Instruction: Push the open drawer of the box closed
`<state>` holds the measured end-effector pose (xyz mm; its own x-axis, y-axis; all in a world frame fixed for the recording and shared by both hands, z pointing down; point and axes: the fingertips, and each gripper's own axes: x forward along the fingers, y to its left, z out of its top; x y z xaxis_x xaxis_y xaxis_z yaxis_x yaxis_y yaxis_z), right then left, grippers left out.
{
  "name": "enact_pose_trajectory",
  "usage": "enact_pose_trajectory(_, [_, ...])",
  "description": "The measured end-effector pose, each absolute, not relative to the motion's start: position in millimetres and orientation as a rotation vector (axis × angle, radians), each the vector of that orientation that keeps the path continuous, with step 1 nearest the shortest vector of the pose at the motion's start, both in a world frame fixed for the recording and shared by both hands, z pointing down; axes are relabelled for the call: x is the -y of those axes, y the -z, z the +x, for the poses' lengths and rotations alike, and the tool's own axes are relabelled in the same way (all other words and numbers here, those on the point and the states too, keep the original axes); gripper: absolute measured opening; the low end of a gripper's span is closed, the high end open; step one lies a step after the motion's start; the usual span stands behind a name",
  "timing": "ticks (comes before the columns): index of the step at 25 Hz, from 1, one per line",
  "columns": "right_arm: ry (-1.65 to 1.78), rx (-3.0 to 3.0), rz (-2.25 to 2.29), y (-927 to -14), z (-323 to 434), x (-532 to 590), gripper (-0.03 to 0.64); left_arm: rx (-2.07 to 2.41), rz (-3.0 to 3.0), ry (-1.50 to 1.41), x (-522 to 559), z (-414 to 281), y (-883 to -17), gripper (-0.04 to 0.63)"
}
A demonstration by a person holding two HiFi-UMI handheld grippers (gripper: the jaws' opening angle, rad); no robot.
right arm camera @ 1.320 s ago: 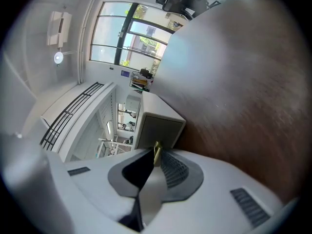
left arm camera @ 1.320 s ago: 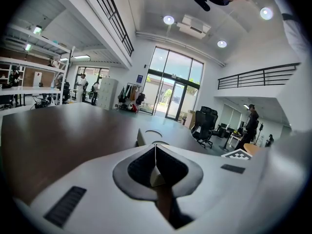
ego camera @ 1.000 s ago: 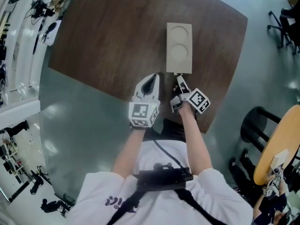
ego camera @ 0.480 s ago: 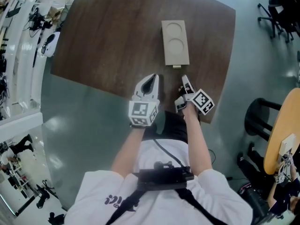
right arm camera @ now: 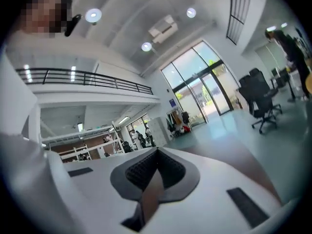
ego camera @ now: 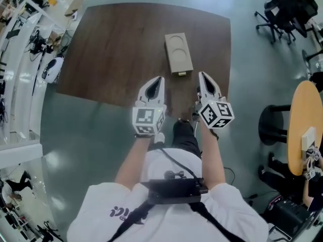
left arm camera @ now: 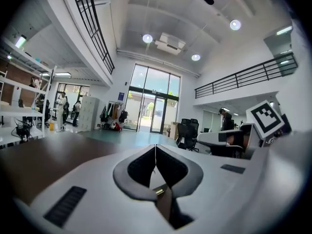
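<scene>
The tan box (ego camera: 178, 53), with two round recesses in its top, lies on the dark wooden table (ego camera: 116, 49). A small tab (ego camera: 181, 73) shows at its near end; the drawer does not stick out visibly. My left gripper (ego camera: 157, 79) is shut and empty, near and left of the box. Shut and empty too, my right gripper (ego camera: 203, 75) sits near and right of the box, not touching it. In the left gripper view the shut jaws (left arm camera: 155, 146) point over the table into the room. The right gripper (right arm camera: 157, 151) points likewise, and neither gripper view shows the box.
The table's front edge (ego camera: 121, 102) lies just under the grippers. A round wooden table (ego camera: 303, 130) and a black stool (ego camera: 272, 130) stand at the right. Office chairs (ego camera: 282, 9) are at the far right, white benches (ego camera: 20, 59) at the left.
My right gripper has drawn back from the box's near end and risen. The left gripper has risen slightly. The box now sits farther from both grippers in the head view.
</scene>
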<state>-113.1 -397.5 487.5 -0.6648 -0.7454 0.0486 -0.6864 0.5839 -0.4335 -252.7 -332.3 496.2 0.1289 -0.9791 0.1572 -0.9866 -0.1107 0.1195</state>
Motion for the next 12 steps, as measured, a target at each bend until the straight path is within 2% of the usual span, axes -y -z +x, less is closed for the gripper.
enact_pose_trajectory(6, [0.108, -2.802, -1.355, -415.8, -119.3, 347.6, 0.006, 2.021, 2.304, 0.0, 308.1, -251.6, -439.0, 0.014])
enact_pose_trajectory(12, [0.038, -2.798, -1.407, -410.1, -133.7, 312.8, 0.006, 2.011, 2.368, -0.003, 285.3, -243.2, -421.4, 0.014])
